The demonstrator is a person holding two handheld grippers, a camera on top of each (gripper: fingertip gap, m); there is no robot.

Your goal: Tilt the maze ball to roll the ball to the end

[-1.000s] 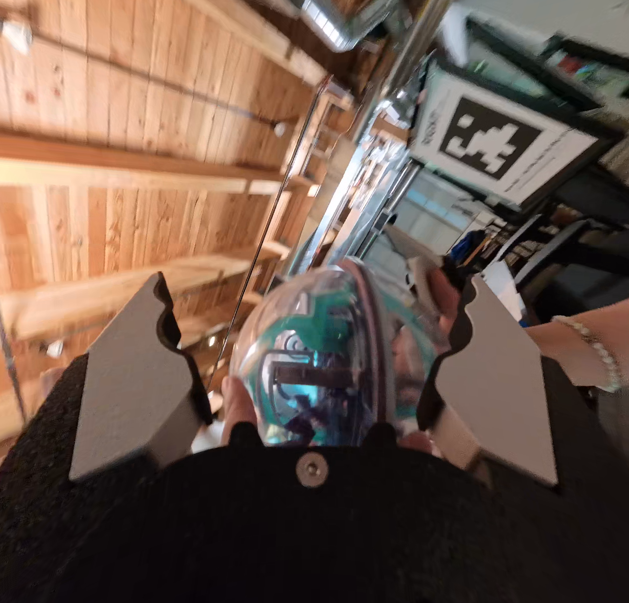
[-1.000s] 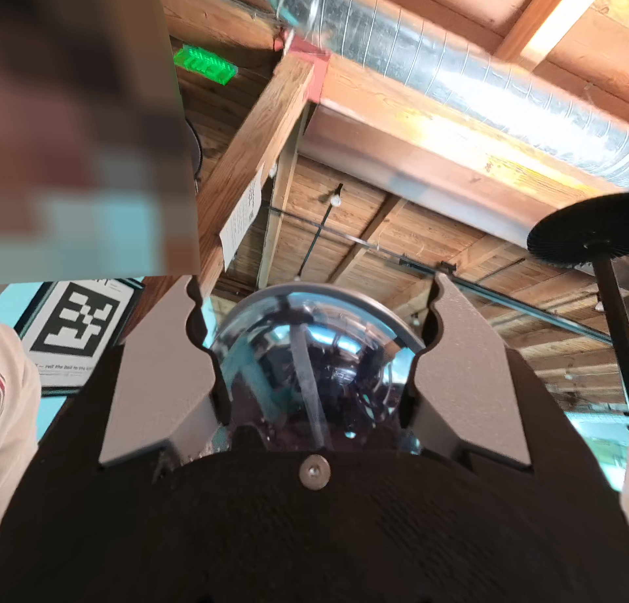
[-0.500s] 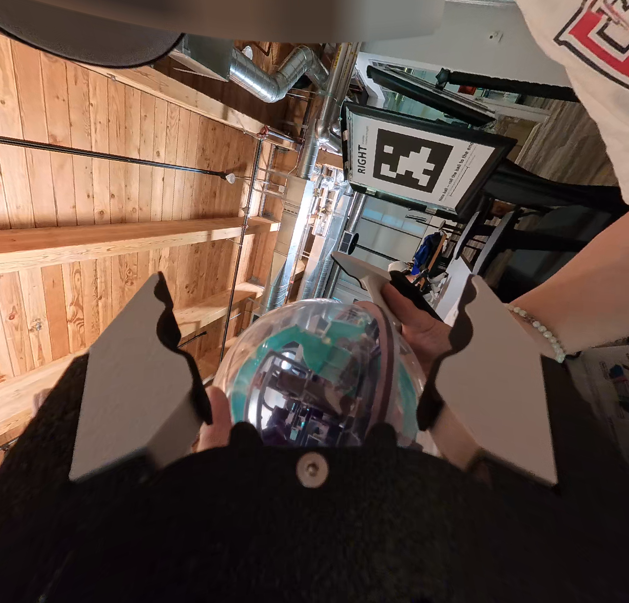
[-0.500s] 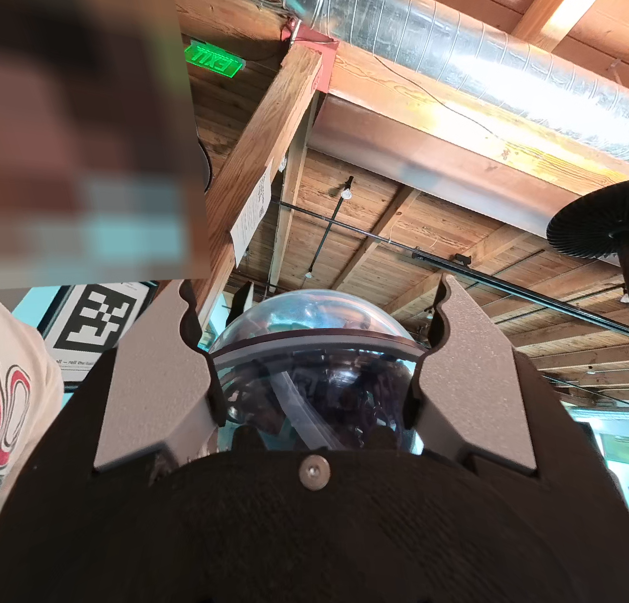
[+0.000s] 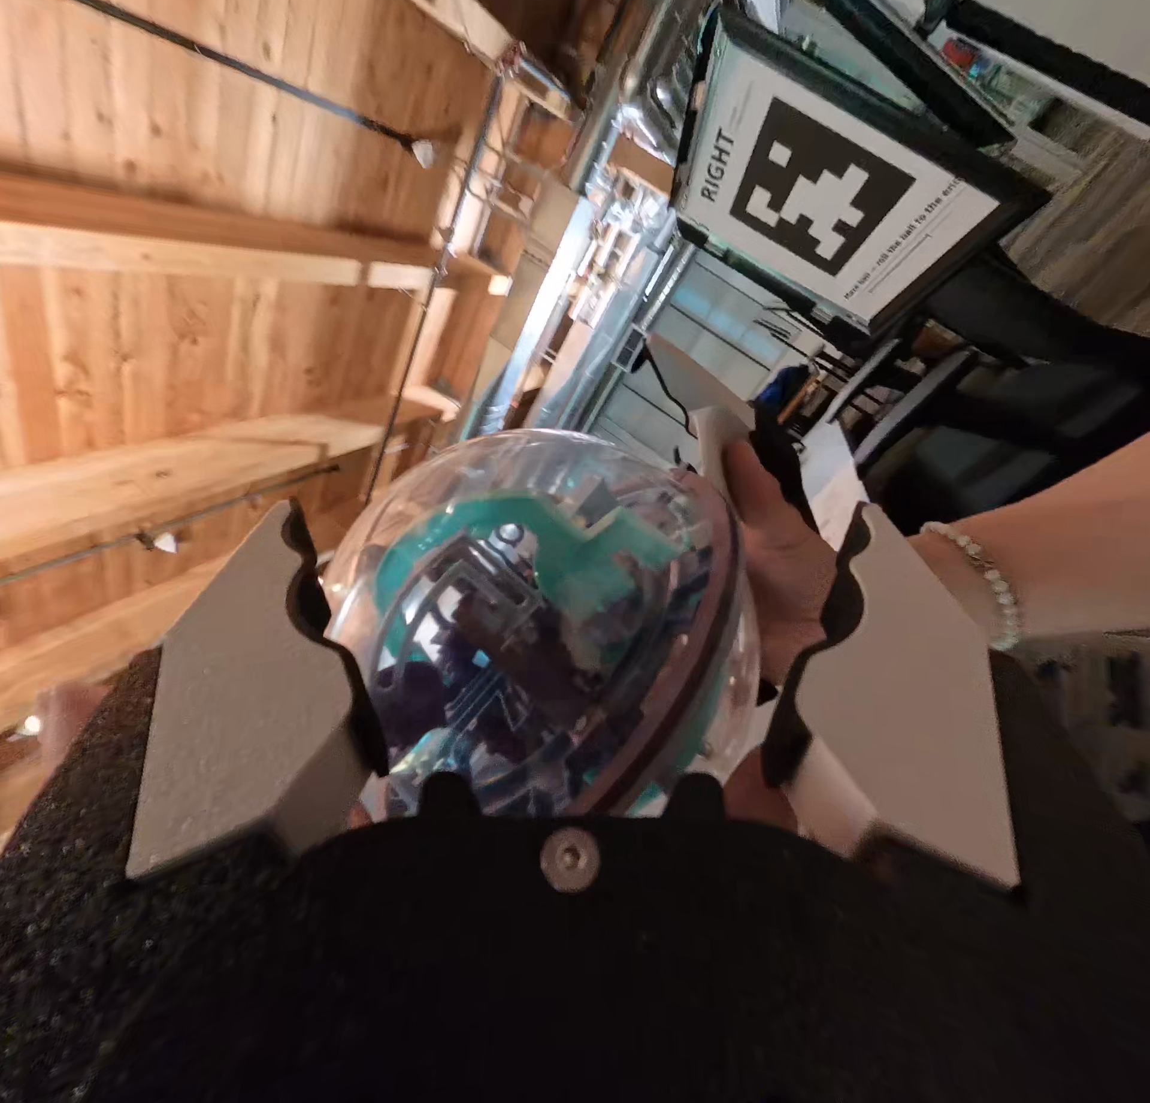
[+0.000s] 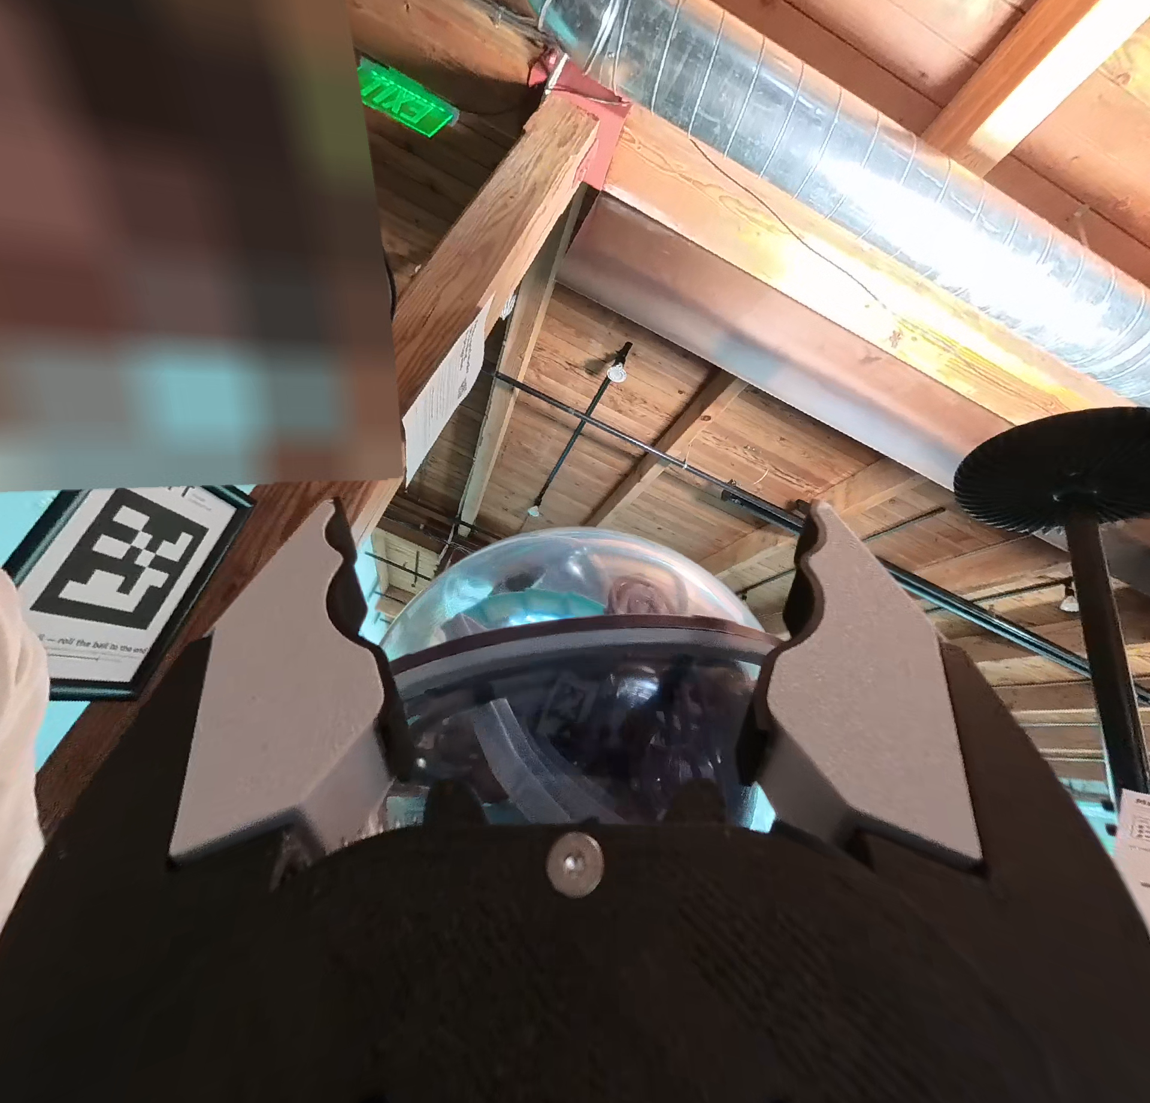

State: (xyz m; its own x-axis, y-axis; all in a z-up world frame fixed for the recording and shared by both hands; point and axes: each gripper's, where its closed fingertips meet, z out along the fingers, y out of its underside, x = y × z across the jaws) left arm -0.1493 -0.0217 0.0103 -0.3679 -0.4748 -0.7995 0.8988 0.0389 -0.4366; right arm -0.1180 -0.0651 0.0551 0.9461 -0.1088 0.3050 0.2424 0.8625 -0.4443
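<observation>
Maze ball – clear sphere, dark seam ring, teal tracks inside.
L tongs & R tongs both clamped on it; inner ball prob. hidden.

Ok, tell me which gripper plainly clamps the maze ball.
The right gripper: both fingers press the maze ball at its seam. The left gripper flanks it, a hand showing between ball and one finger.

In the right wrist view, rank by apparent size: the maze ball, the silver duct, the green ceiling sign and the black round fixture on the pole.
Largest to smallest as they look:
1. silver duct
2. maze ball, inflated by nearness to the camera
3. black round fixture
4. green ceiling sign
The ball is partly hidden by the right gripper, so ranks 1 and 2 are loose.
</observation>
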